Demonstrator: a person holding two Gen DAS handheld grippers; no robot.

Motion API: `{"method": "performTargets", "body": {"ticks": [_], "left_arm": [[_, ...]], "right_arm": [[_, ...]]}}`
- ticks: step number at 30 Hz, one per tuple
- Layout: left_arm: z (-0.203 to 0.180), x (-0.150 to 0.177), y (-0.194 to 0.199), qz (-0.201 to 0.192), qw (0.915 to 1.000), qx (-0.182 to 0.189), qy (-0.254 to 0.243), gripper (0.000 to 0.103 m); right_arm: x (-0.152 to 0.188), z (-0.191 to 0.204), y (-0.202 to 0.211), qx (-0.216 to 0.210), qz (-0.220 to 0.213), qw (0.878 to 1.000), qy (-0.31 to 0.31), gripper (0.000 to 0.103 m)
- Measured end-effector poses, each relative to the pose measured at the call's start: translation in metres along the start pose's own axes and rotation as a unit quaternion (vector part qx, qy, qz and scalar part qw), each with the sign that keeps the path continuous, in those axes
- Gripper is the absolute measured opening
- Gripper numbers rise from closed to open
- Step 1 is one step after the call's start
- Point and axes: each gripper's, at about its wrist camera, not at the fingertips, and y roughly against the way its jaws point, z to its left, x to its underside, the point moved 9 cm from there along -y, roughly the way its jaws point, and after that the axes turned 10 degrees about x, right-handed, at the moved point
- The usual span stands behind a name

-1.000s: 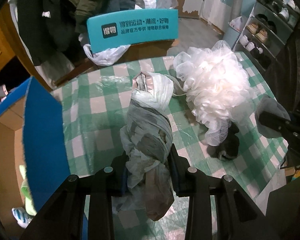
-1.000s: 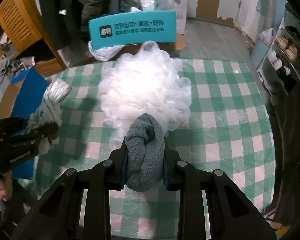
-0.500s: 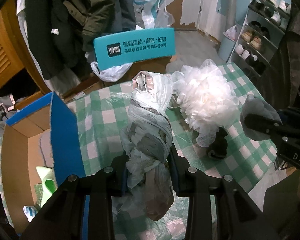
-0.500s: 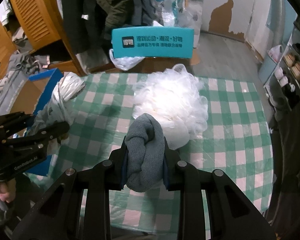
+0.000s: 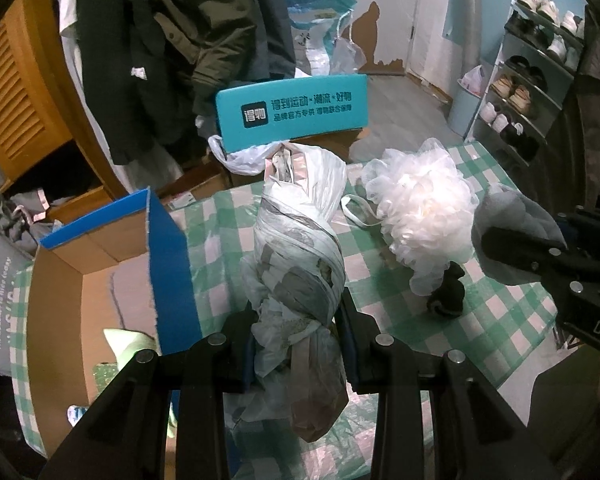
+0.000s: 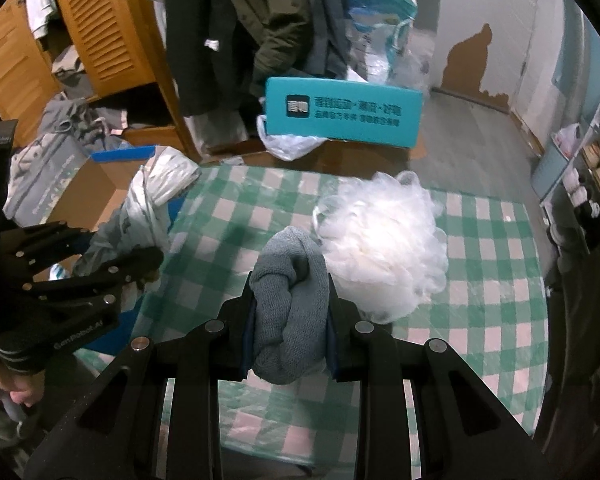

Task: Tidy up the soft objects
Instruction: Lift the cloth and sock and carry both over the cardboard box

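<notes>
Left gripper (image 5: 298,328) clamped on plastic-bag bundle (image 5: 296,248); right gripper (image 6: 290,316), grey sock (image 6: 290,300).

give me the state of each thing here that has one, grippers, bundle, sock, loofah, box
left gripper: shut on the plastic bag bundle
plastic bag bundle: knotted, held off the table
right gripper: shut on the grey sock
grey sock: rolled up, held off the table
white mesh loofah: loose on the checked tablecloth
dark sock: lying on the cloth, against the loofah
cardboard box: open, flap up, items inside
</notes>
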Motion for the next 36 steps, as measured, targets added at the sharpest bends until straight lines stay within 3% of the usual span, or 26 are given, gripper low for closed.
{"method": "performTargets", "body": {"ticks": [18,36], "left_arm": [[0.033,0.002,0.031,-0.023,0.9994,-0.019,0.019,0.034],[0.09,0.012,0.051,-0.032,0.9963,-0.044,0.066,0.034]], "right_arm": [[-0.019,0.047,0.005,-0.035,-0.007,0.999,0.024,0.025],[-0.04,0.105,-0.003,-0.068,-0.004,0.997,0.047,0.025]]}}
